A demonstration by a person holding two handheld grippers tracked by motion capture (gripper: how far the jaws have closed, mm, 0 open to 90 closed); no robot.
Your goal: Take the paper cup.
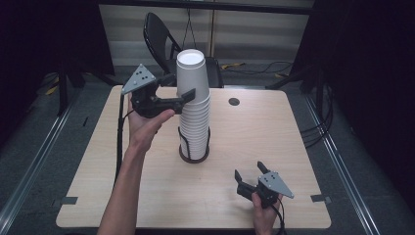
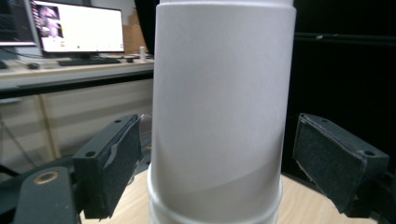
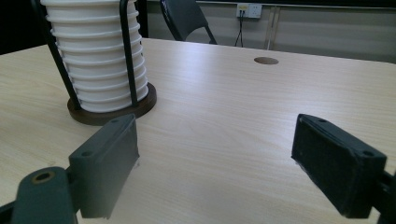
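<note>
the cup stack [image 1: 195, 122] stands upright in its holder [image 1: 194, 155] at the table's [image 1: 147, 196] middle. the top cup [image 1: 192, 73], mouth down and axis vertical, sits partly raised on it, pinched by the left gripper [image 1: 188, 95]. the right gripper [image 1: 249, 174] rests spread near the table's front edge.

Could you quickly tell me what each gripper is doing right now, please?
Left gripper: jaws around the top cup, left pad touching, right pad apart; grip cannot be told.
Right gripper: open, holding nothing, low over the table.
</note>
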